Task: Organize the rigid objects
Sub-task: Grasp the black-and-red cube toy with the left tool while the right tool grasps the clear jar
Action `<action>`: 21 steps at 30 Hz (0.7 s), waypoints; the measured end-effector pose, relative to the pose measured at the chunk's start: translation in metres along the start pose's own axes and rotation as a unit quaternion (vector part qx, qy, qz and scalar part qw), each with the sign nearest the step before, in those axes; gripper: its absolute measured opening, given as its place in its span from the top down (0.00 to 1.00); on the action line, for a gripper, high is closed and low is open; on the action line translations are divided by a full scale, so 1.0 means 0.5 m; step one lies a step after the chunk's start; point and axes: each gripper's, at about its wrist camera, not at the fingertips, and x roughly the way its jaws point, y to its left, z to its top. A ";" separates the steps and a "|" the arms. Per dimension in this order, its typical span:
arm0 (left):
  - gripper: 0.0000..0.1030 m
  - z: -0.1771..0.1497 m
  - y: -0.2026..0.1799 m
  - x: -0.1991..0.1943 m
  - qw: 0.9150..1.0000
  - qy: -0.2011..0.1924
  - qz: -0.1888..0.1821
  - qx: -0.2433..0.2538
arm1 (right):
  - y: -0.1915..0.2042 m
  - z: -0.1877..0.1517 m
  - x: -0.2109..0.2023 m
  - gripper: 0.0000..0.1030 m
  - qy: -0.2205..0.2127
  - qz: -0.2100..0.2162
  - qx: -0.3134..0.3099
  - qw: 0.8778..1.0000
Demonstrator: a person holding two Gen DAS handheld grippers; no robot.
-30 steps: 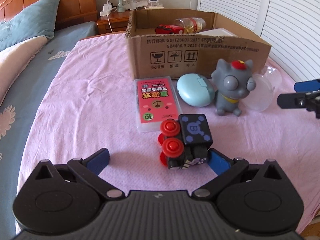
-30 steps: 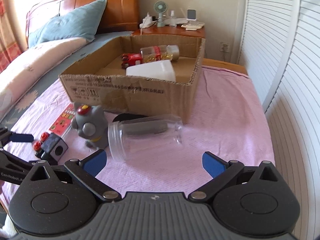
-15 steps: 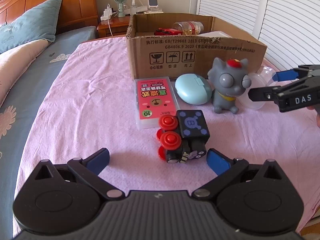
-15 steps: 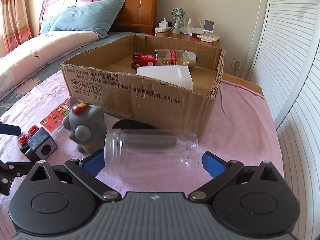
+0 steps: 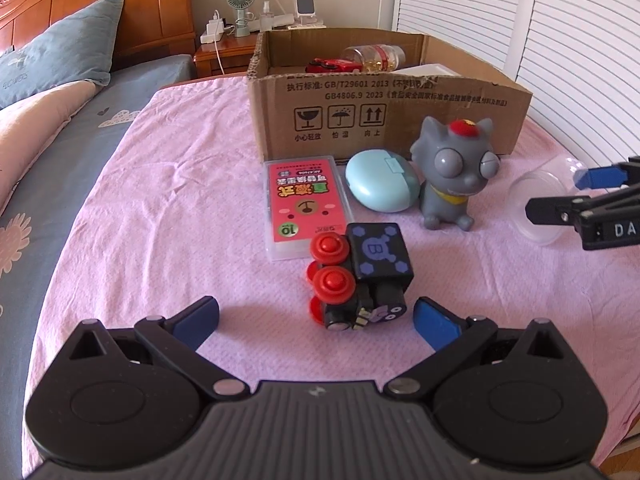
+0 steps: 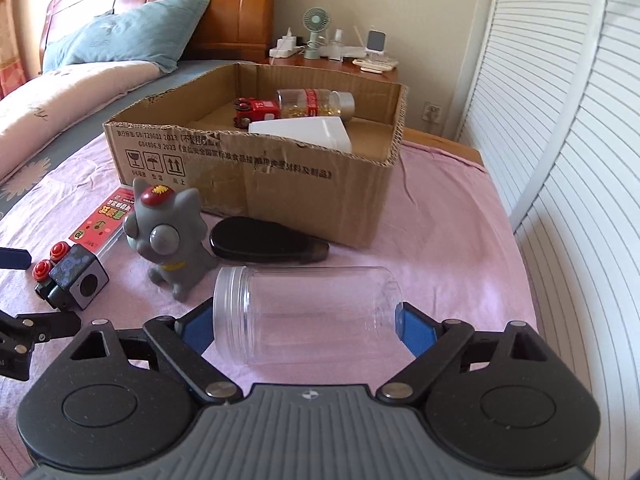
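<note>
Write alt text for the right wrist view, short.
The right gripper has just been closing around a clear plastic jar lying on its side on a pink sheet, its blue pads at the jar's two ends. Behind it sit a grey cat figurine, a black oval case and an open cardboard box already holding several items.

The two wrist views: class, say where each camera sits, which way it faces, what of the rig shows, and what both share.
Left wrist view: sits on the left gripper, looking down and forward at the black cube toy; its open blue fingers show.
Right wrist view: sits on the right gripper, facing the cardboard box; its fingers have been closing around the clear jar.
Shared: grey cat toy, box, cube toy.
</note>
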 end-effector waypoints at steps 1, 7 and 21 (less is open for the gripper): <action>0.00 0.004 -0.004 0.003 1.000 0.002 -0.001 0.001 | -0.002 -0.003 -0.002 0.09 0.000 -0.002 0.004 1.000; 0.00 0.019 -0.028 0.014 1.000 0.006 0.004 0.000 | -0.004 -0.011 -0.007 0.09 0.001 -0.006 0.011 1.000; 0.50 0.023 -0.049 0.001 1.000 -0.022 0.000 -0.005 | 0.000 -0.005 -0.003 0.09 -0.004 -0.008 -0.003 1.000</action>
